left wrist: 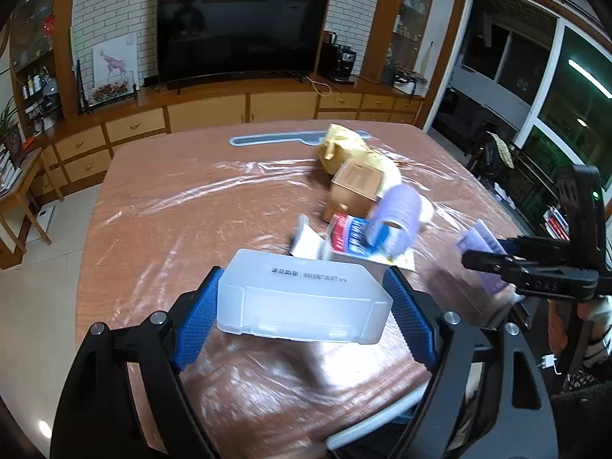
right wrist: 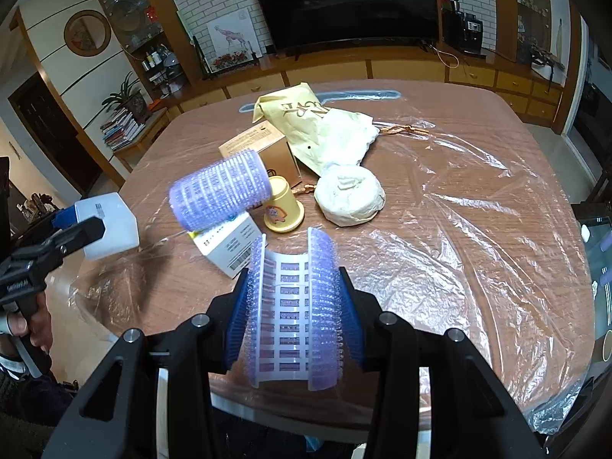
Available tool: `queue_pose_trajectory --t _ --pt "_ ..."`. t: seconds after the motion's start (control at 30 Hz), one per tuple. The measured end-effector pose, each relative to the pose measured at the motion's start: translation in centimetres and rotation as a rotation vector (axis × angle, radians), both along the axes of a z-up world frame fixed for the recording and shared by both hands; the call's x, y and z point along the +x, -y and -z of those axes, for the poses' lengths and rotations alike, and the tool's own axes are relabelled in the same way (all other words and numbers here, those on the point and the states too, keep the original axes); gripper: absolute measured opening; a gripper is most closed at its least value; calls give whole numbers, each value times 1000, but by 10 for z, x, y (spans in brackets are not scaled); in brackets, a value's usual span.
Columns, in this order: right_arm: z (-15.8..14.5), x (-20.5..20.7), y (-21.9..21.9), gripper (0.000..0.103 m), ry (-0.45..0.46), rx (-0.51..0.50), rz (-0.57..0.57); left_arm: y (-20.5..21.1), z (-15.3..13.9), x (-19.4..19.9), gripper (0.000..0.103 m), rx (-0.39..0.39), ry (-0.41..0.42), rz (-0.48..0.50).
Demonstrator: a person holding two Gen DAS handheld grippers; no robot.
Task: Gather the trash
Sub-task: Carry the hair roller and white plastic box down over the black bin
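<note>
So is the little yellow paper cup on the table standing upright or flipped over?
Flipped over. The yellow cup rests on its wide rim on the table, narrow base pointing up.

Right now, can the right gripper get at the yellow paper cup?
Probably not yet: the right gripper is shut on a purple hair roller piece. The path to the yellow cup looks clear, but the gripper is occupied.

Both wrist views look down close, sharing the somewhat blurred table [left wrist: 160, 206].
</note>
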State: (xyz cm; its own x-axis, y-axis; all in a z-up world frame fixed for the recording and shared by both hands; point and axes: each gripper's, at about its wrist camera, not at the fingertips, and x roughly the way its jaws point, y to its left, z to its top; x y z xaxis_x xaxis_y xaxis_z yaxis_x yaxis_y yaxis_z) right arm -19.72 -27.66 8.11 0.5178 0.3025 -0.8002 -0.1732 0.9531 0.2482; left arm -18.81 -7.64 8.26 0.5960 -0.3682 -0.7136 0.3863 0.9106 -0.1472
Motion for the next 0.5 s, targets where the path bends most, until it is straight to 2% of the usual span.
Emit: queue_pose_trajectory --t 0.5 --pt "-9 -49 2 42 -23 23 -40 33 10 -57 84 -2 -45 122"
